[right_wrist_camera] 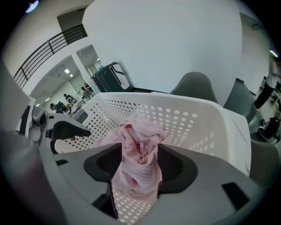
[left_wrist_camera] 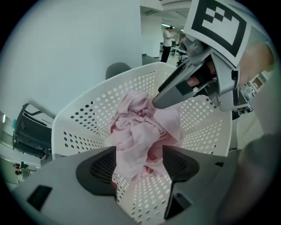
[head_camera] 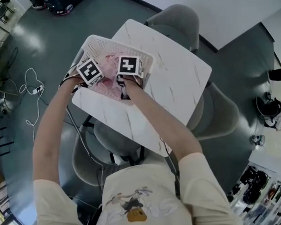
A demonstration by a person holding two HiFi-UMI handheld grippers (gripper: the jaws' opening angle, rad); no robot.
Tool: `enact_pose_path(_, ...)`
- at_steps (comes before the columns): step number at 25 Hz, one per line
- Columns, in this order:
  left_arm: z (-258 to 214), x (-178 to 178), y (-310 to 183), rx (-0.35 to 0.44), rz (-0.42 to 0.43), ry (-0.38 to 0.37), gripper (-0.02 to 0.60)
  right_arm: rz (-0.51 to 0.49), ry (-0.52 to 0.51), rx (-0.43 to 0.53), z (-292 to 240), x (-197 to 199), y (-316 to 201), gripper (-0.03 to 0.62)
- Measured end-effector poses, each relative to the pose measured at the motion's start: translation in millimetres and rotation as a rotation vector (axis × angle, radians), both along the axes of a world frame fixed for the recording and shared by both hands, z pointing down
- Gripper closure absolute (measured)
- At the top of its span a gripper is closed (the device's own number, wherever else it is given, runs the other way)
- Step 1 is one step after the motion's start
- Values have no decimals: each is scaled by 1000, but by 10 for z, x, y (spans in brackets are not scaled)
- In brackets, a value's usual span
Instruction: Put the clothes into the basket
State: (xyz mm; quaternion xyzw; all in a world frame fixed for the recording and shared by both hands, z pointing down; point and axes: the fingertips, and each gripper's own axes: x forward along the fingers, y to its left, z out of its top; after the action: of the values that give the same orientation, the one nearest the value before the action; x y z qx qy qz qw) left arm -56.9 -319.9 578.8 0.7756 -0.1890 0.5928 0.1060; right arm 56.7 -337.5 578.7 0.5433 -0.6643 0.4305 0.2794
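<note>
Left gripper and right gripper each clamped on a fold, holds the pink garment bunched inside the white basket, upper left of head view; likely light, limp, best pinched at thick folds.

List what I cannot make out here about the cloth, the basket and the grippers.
- Head view: marker cubes cover the jaws of the left gripper and the right gripper.
- Both gripper views: the pink cloth and the gripper bodies hide most of the floor of the basket.
- All views: the cloth is bunched, so one garment or several cannot be told.
</note>
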Motion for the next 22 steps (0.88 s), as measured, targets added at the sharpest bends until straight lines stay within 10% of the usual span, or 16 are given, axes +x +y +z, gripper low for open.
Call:
enact_pose_path(12,-369,59,157,77,-26,48,296,-49,63,171,-534,42,51,356)
enact_pose_path(22,-686,178,320,163,-56,113,381,-51,59,222,-763,40,290,498)
